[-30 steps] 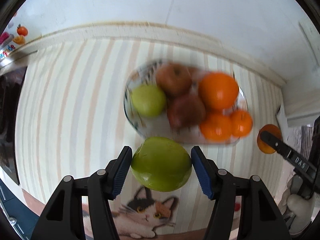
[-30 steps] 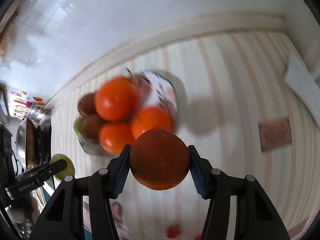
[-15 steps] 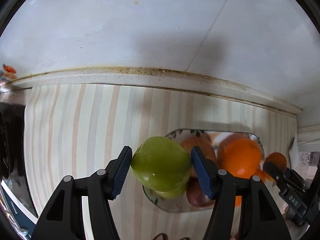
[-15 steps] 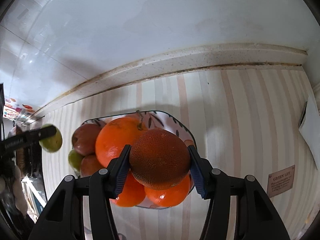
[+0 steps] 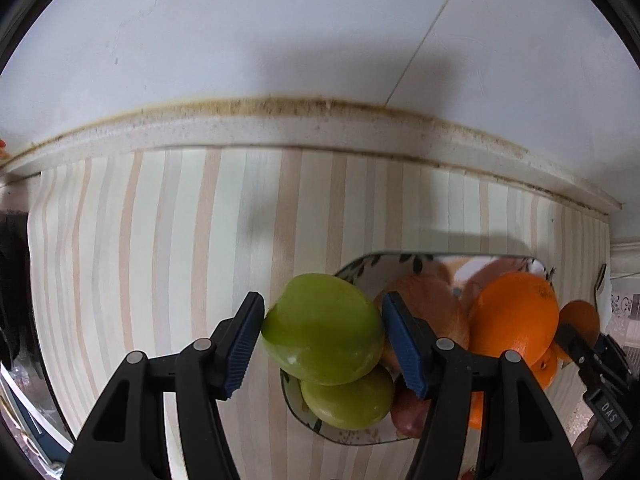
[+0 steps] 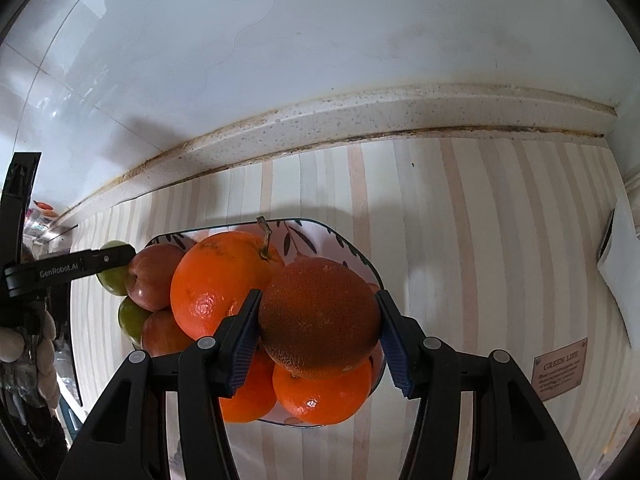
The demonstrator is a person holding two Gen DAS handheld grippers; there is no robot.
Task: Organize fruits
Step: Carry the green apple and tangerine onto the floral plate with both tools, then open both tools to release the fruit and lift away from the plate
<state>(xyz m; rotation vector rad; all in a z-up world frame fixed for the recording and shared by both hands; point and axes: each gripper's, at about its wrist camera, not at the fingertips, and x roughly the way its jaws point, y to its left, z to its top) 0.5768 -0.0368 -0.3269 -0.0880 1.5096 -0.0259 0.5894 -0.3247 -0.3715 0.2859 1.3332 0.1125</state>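
Striped cream-and-tan covering [image 5: 168, 240] is spreading across the whole countertop, running back to a stained, speckled raised edge [image 5: 280, 128] where a white tiled wall [image 5: 280, 32] is rising at the far side. Open striped surface is lying to the left of the bowl in the left wrist view and to its right in the right wrist view.

A leaf-patterned bowl [image 6: 320, 236] is sitting in the middle ground, heaped with fruit: a large bright orange [image 6: 216, 280] with a stem is topping the pile, two more oranges are lying low at the near side, reddish apples [image 6: 154, 276] are crowding the left, and a green apple [image 5: 348, 400] is resting at the near left rim.

The left gripper [image 5: 323, 340] is clamping a held green apple [image 5: 322, 328] between its blue pads, hanging over the bowl's left edge and above the resting green apple. The right gripper [image 6: 318, 320] is squeezing a dark, rough-skinned orange [image 6: 320, 318] between its pads, hovering over the bowl's right side just above the lower oranges.

At the far right of the counter, a white folded cloth or paper [image 6: 624, 264] is lying near the edge, and a small brown label [image 6: 560, 362] is sitting nearer, its small print too blurred to read.
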